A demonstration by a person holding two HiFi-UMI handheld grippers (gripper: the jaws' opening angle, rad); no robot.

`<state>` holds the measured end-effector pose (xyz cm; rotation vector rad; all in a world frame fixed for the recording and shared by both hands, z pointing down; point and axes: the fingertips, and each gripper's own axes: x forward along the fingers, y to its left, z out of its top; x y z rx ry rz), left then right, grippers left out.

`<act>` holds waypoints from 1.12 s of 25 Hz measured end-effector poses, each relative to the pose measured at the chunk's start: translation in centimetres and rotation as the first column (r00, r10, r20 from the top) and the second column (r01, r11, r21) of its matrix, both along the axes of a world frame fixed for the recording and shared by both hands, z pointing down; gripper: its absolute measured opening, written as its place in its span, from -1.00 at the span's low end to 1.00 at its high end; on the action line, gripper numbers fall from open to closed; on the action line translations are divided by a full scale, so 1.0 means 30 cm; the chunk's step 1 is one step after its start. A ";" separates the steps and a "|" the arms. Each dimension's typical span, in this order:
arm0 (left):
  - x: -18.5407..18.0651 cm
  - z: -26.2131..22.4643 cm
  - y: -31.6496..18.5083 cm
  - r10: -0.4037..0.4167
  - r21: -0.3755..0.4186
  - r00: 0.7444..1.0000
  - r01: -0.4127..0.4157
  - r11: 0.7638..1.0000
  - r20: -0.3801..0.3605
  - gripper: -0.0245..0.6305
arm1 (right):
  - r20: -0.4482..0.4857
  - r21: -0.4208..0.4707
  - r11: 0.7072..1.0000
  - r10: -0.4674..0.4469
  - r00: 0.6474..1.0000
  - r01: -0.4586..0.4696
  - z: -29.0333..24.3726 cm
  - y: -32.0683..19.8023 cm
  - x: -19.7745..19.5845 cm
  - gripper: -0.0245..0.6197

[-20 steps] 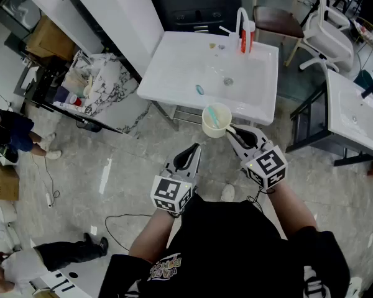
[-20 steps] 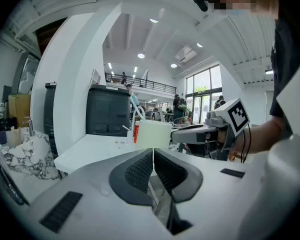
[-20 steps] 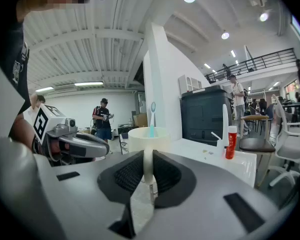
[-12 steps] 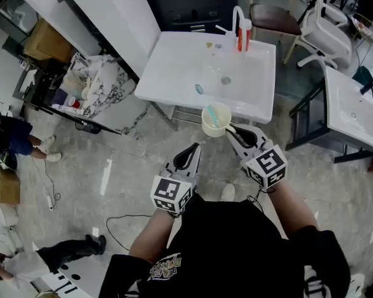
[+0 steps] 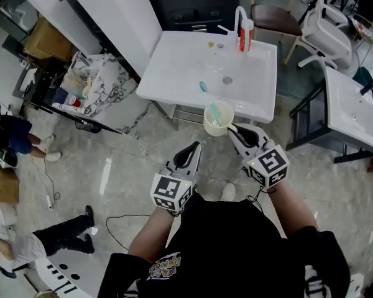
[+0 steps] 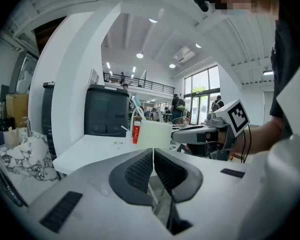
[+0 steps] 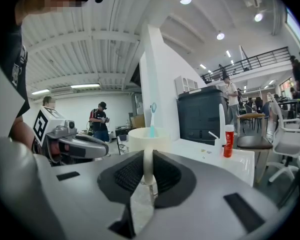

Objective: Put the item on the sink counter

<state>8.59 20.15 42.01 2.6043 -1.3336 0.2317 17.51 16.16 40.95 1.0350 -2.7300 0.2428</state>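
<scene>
Though unclear overhead, pads (image 7: 125, 177) on handle (image 7: 148, 165).

Cup (image 5: 217, 121) by the sink counter's (image 5: 168, 73) near edge
It sat between the right gripper's (image 5: 232, 130) jaws with a toothbrush (image 5: 214, 113) in it; a tube (image 5: 243, 40) stood at the counter's far edge.

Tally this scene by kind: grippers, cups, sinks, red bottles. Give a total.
Grippers: 2, left gripper, right gripper
Cups: 1, the cup
Sinks: 2, near sink, side sink
Red bottles: 1, red bottle
Total: 6
</scene>
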 end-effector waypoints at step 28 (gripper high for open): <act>-0.383 -0.009 -0.154 0.012 -0.006 1.000 -0.012 1.000 -0.020 -0.86 | 0.001 -0.006 1.000 0.019 1.000 -0.019 -0.023 -0.157 -0.393 -0.62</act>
